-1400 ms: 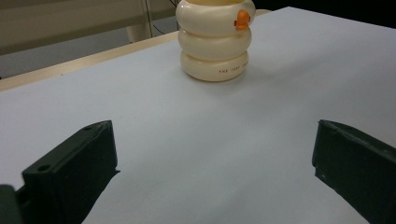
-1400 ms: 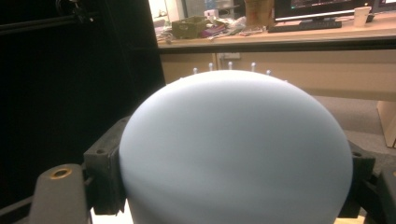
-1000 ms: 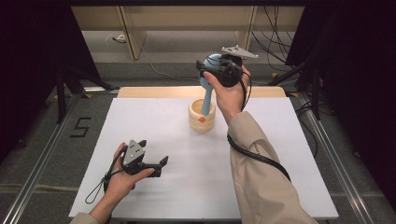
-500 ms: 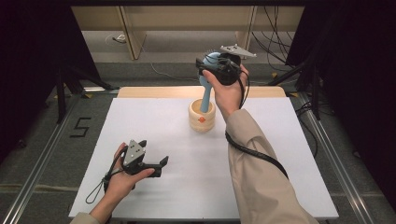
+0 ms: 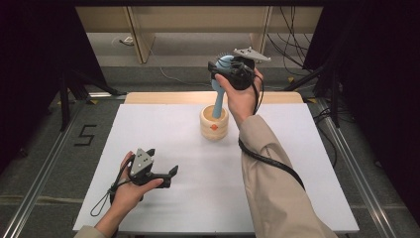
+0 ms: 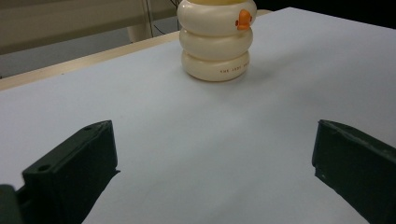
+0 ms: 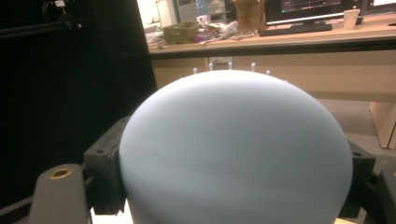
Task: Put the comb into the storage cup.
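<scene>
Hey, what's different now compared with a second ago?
Almost nothing. The right gripper stays clamped on the blue brush, handle still in the cream holder, perhaps raised slightly. The left gripper still rests open on the white table.

Glossy cream holder (image 6: 215, 39), matt blue brush (image 7: 236, 149), matt white table (image 5: 198, 198).

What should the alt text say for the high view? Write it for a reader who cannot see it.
A person's right gripper grips the head of a blue brush whose handle stands in a cream ringed holder at the far middle of a white table. The left gripper rests open on the near left of the table, apart from the holder.
</scene>
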Demonstrator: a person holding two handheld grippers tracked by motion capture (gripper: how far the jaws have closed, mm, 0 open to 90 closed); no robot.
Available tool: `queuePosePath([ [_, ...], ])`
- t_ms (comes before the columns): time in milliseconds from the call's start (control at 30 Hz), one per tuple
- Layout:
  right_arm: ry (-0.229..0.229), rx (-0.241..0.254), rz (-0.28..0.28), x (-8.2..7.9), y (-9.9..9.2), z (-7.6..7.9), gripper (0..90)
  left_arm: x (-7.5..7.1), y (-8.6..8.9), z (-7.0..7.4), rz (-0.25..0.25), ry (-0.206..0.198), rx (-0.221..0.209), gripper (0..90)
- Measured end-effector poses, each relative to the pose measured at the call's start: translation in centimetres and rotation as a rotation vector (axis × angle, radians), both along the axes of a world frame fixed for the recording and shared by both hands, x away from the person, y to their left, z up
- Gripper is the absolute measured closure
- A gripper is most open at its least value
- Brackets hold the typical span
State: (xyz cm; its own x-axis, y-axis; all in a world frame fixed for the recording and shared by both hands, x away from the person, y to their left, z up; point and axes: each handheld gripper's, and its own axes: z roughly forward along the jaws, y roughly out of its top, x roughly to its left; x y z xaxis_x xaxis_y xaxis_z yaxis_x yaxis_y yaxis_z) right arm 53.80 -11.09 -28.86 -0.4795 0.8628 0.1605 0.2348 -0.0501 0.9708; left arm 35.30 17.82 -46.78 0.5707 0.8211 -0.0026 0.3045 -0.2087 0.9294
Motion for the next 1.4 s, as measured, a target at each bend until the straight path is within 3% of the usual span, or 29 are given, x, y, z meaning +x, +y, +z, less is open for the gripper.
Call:
queuePosePath([
  [200,-0.026,-0.027,-0.009,0.2,0.2,-0.2,21.1,0.0,0.1,0.0,0.003,-0.002,-0.001,0.0],
  [533,-0.045,-0.031,-0.016,0.3,0.4,-0.7,21.0,0.0,0.0,0.0,0.003,-0.002,-0.003,0.0],
  [667,-0.061,-0.066,-0.026,0.4,0.7,-0.9,21.0,0.0,0.0,0.0,0.004,0.000,-0.005,0.1],
  [1400,-0.053,-0.076,-0.018,0.7,1.2,-2.0,21.0,0.0,0.0,-0.1,0.002,0.002,-0.003,0.2],
])
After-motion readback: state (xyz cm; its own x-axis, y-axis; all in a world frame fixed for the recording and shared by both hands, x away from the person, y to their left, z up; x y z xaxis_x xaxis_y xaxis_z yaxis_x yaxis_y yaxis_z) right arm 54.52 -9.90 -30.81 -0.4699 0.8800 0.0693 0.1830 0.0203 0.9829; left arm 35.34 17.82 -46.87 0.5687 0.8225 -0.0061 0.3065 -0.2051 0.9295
